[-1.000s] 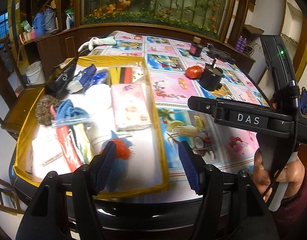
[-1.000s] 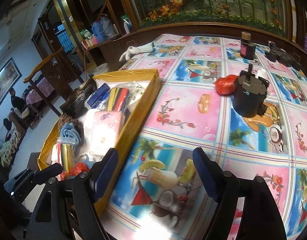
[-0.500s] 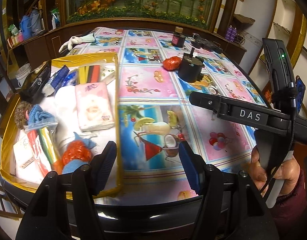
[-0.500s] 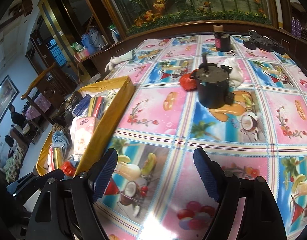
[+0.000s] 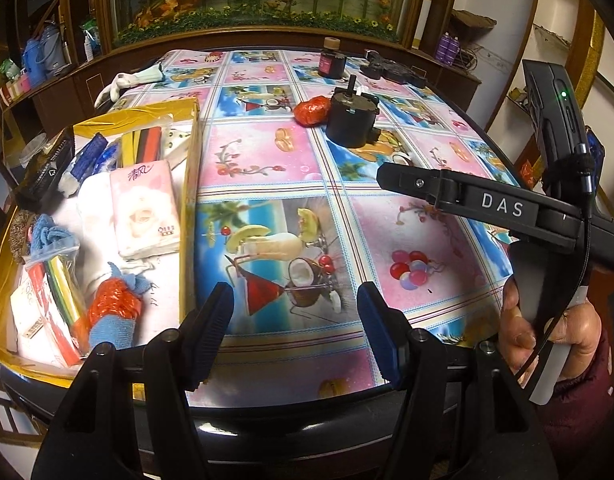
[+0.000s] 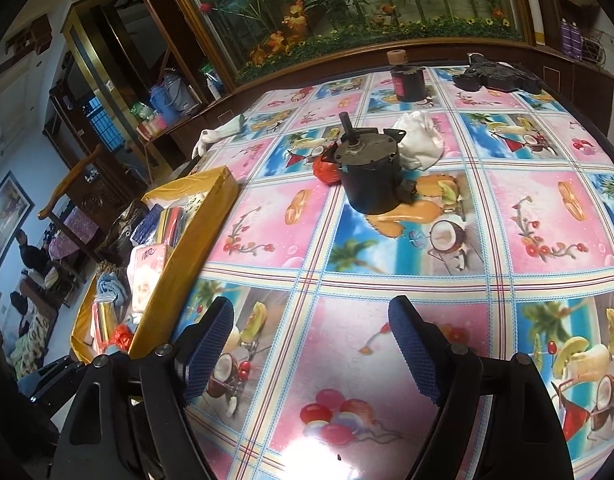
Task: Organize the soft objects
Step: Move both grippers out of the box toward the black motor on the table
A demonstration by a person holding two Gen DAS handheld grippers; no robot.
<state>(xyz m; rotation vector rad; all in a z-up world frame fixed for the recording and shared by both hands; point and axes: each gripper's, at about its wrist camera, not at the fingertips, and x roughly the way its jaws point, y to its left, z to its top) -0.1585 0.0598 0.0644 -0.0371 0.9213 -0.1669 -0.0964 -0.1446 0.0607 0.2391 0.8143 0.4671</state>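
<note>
A yellow cardboard box on the table's left holds soft things: a pink tissue pack, a blue cloth, a red-and-blue bundle. The box also shows in the right wrist view. A red crumpled bag lies by a black motor. A white cloth lies behind the motor, and a white glove lies at the far left edge. My left gripper is open and empty above the table's near edge. My right gripper is open and empty to its right.
A dark jar and black tool parts stand at the table's far side. The floral tablecloth covers the table. A wooden cabinet with artificial plants runs behind it. The right gripper's body crosses the left wrist view.
Both grippers have swung right, from over the box to over the tablecloth. The box has slid towards the left of both views. Both stay open and empty.
</note>
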